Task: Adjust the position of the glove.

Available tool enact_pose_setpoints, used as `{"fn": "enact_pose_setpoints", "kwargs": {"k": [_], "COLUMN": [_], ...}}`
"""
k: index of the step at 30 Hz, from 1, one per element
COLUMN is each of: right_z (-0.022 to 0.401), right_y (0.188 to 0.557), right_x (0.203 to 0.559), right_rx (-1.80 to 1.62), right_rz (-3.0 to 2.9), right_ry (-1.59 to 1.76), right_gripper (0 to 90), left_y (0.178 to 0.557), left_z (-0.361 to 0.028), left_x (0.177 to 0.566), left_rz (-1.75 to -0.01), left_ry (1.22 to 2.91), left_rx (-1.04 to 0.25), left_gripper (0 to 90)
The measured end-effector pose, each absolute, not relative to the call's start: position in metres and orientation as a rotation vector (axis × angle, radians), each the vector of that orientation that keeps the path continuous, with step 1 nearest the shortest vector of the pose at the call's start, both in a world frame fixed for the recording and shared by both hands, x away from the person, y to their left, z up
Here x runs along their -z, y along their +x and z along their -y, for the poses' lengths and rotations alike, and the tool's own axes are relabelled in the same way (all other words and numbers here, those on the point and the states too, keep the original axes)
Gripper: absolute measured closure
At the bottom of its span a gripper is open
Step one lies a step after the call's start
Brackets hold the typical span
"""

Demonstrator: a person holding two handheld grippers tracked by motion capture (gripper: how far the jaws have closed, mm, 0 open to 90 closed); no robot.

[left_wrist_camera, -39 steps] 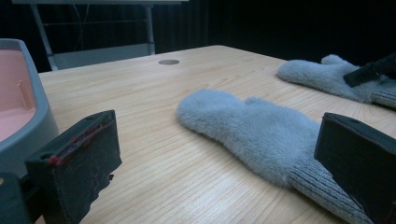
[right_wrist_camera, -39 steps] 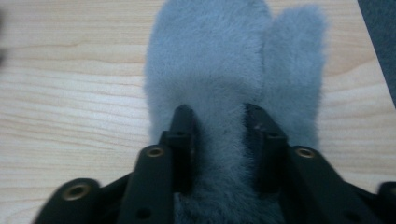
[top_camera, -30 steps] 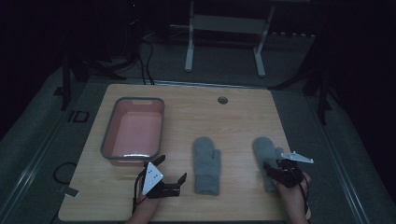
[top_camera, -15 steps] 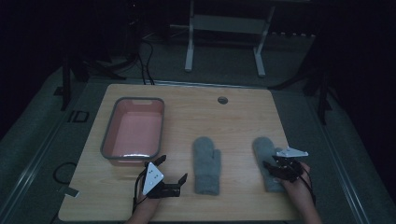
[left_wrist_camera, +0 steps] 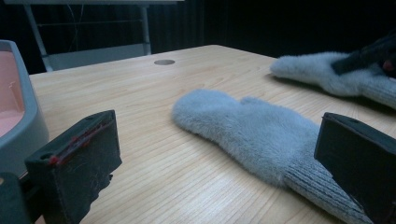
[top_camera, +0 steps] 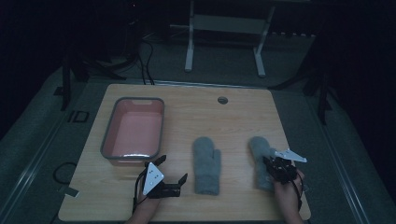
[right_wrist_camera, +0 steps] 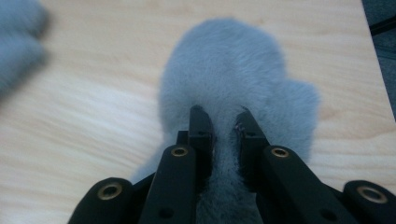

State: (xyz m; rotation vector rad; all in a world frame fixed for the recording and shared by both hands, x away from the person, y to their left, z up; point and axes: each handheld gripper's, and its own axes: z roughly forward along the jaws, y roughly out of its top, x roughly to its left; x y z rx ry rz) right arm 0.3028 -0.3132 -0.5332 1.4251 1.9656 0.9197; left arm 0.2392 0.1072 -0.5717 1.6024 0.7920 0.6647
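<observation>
Two grey mittens lie flat on the counter (top_camera: pixel 187 102), side by side and well apart. The right mitten (top_camera: pixel 259 154) has its long axis running from the near edge to the far edge, with the round fingertip end pointing away from the person and the cuff toward the person; its thumb lies on the right side in the right gripper view (right_wrist_camera: pixel 233 70). The right gripper (top_camera: pixel 275 170) is over the cuff half of this mitten. Its jaws have just been closing, and now they pinch a fold of the fur between them. The left mitten (top_camera: pixel 206 164) lies in the same direction, with its thumb also to the right. The left gripper (top_camera: pixel 172 176) rests just beside it, between the mitten and the pink tub (top_camera: pixel 134 127). Its jaws stand wide open and hold nothing.
</observation>
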Motion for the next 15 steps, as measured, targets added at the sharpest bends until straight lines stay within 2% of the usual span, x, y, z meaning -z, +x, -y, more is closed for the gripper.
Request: {"fn": "enact_pose_setpoints", "kwargs": {"k": [5,15], "right_z": [0.281,0.218], "right_y": [0.298,0.292], "right_x": [0.509,0.485], "right_rx": [-0.989,-1.072], "right_rz": [-1.909,-1.936], "right_ry": [1.470,1.426], "right_gripper": [80.9,80.9], "left_y": [0.239,0.239], "left_z": [-0.107,-0.107], "left_x": [0.572,0.572], "left_rz": [-0.789,-0.788], "left_ry": [1.605,1.606], "left_rx": [-0.672,-0.674], "left_gripper": [0.7,0.7]}}
